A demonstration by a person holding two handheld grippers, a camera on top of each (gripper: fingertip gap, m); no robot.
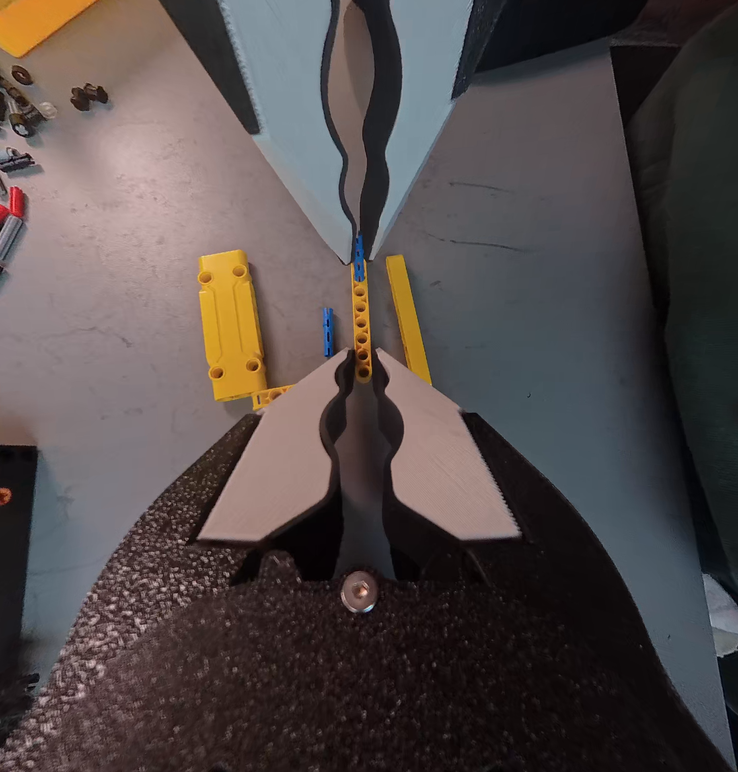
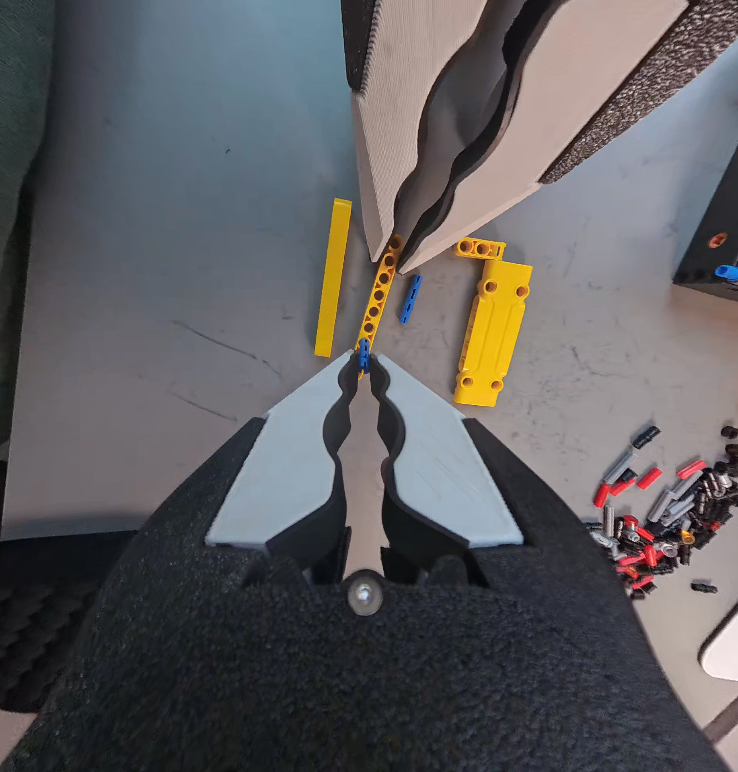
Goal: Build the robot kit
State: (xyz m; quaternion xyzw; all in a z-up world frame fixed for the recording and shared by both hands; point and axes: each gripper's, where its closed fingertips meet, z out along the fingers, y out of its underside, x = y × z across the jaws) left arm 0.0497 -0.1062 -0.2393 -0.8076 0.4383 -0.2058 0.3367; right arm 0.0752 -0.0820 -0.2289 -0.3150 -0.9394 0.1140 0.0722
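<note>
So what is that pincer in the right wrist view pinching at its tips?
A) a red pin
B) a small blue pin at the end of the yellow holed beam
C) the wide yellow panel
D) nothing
B: the right gripper is shut on the blue pin, which sits at the near end of the yellow holed beam.

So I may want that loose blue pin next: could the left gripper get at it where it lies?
Probably not at once: the left gripper is shut on the yellow holed beam. The loose blue pin lies bare on the table right beside its fingertips, nothing covering it.
</note>
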